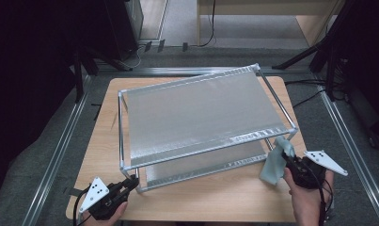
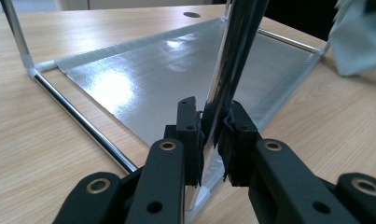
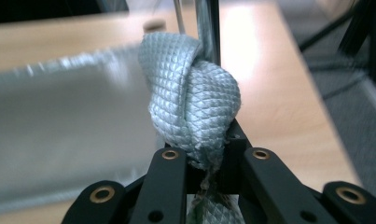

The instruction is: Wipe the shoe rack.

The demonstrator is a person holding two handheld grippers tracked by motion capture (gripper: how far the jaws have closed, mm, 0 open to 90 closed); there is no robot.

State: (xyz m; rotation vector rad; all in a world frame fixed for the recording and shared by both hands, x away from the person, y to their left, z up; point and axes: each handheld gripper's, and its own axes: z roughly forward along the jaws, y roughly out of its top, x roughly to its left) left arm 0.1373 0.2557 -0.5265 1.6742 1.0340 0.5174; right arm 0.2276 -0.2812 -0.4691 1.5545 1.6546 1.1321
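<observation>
A two-tier metal rack (image 1: pixel 201 117) with silver shelf sheets stands on the wooden table (image 1: pixel 234 197). My left gripper (image 1: pixel 130 181) is at the rack's near left corner, shut on its upright chrome post (image 2: pixel 232 70); the pads (image 2: pixel 191 135) press the post from both sides. My right gripper (image 1: pixel 288 155) is at the rack's near right corner, shut on a pale grey-green cloth (image 1: pixel 274 167). The cloth (image 3: pixel 190 107) bunches above the jaws, close to the right front post (image 3: pixel 206 28). The same cloth (image 2: pixel 358 37) hangs at the far right in the left gripper view.
The rack covers most of the tabletop; bare wood remains along the near edge (image 1: pixel 210 202) and the left side. Aluminium rails (image 1: pixel 60 150) frame the table. Dark stands and cables (image 1: pixel 319 61) sit on the floor behind.
</observation>
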